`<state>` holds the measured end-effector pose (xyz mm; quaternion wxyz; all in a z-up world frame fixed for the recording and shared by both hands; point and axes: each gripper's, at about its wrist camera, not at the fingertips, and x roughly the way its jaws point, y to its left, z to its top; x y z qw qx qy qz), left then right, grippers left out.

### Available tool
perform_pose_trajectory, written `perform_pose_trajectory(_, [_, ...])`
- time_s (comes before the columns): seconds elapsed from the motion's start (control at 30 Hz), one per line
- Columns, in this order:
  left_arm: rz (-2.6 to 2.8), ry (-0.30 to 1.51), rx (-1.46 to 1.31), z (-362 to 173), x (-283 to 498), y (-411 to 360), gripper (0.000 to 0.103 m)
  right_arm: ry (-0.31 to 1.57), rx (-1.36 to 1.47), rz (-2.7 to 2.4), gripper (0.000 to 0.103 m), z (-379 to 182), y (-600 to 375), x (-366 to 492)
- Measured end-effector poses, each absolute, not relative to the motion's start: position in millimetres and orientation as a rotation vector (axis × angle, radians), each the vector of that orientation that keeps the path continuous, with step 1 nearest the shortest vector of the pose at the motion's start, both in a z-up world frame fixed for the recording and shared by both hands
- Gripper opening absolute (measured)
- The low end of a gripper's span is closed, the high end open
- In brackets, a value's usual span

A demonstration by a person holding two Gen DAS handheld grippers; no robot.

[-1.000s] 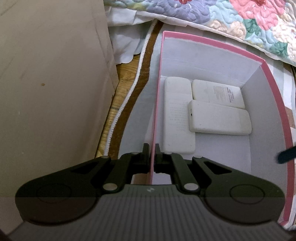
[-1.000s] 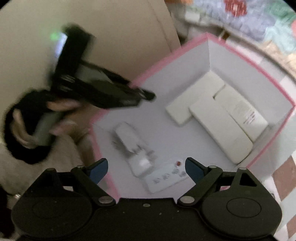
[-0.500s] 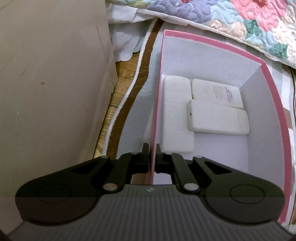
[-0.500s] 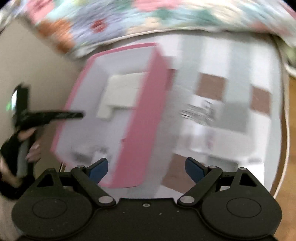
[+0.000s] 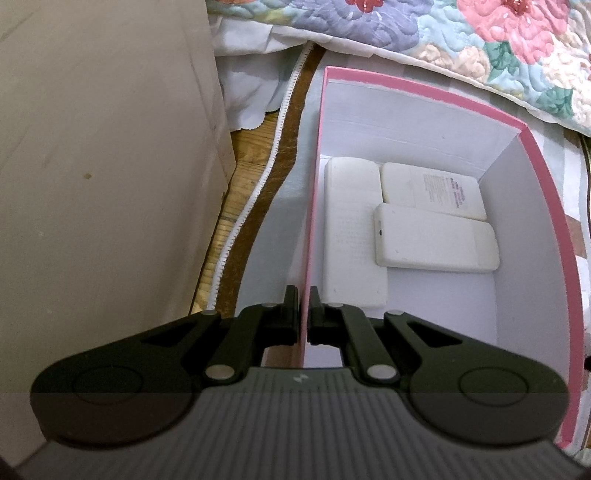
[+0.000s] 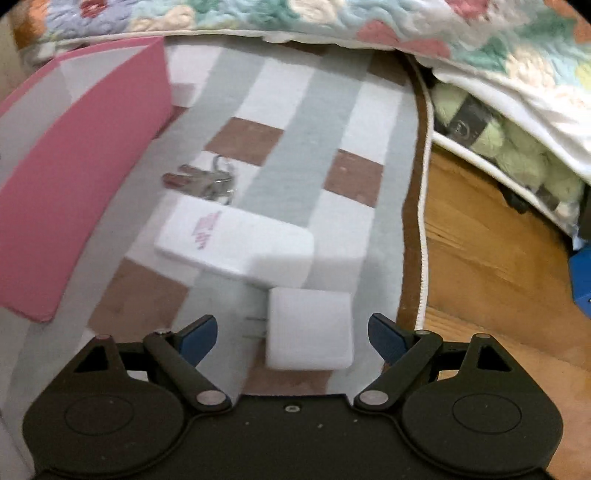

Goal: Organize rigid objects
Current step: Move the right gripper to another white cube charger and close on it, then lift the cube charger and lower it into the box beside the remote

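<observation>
Wall [image 5: 103, 184]: a plain tan wall at the far left, beside the rug.
Left gripper [image 5: 303, 314]: its jaws are clenched on the thin left side of the box. I think it holds the box so it will not slide while things go in.
Box [image 5: 543, 206]: pink outside, white inside, open on top. It sits on the rug, near the quilt.
Packs [image 5: 436, 240]: three flat white packs lie in the far end of the box. One lies long by the left side, two lie across, and the nearest one rests partly on the others. They are packed close, which leaves the near part of the box bare for more things.
Quilt [image 5: 480, 33]: a flowery quilt hangs down behind the box.
Keys [image 6: 207, 181]: a small bunch on the rug, just right of the box and not yet put away.
White block [image 6: 236, 240]: a flat white thing with pink print, just in front of the keys.
Plug [image 6: 308, 328]: a small white cube with two metal pins to its left. It lies on the rug right between the open jaws.
Right gripper [image 6: 291, 334]: its jaws are released and wide, with nothing held. It points down at the plug, so I think the plug is the next thing to be picked up.
Rug [image 6: 295, 129]: checked in grey, white and brown.
Floor [image 6: 480, 240]: bare wood at the right.
</observation>
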<state>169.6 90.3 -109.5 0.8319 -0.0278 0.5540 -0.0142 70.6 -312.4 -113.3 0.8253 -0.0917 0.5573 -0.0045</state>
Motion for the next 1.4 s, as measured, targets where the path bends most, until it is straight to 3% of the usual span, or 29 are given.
perform_pose_trajectory(0.23, [-0.023, 1.181, -0.07, -110, 171, 91, 0.004, 1.243, -0.026, -0.04, 0.088, -126, -342, 96])
perform_pose_trajectory(0.4, [-0.024, 1.181, -0.067, -111, 171, 91, 0.005, 1.383, -0.076, -0.031, 0.085, -141, -328, 100])
perform_pose_trajectory(0.5, [-0.024, 1.182, -0.068, -111, 172, 91, 0.005, 1.38, -0.063, -0.051, 0.085, -146, -325, 96])
perform_pose_trajectory(0.57, [-0.024, 1.182, -0.068, -111, 172, 91, 0.005, 1.361, -0.05, -0.045, 0.077, -145, -325, 95])
perform_pose_trajectory(0.83, [-0.02, 1.185, -0.07, -113, 171, 91, 0.005, 1.319, 0.028, -0.075, 0.076, -133, -331, 91])
perform_pose_trajectory(1.13, [-0.015, 1.184, -0.095, -114, 171, 93, 0.005, 1.223, 0.048, 0.134, 0.077, -58, -274, 97])
perform_pose_trajectory(1.4, [-0.013, 1.182, -0.093, -113, 171, 93, 0.005, 1.098, -0.141, 0.599, 0.077, 3, -158, 108])
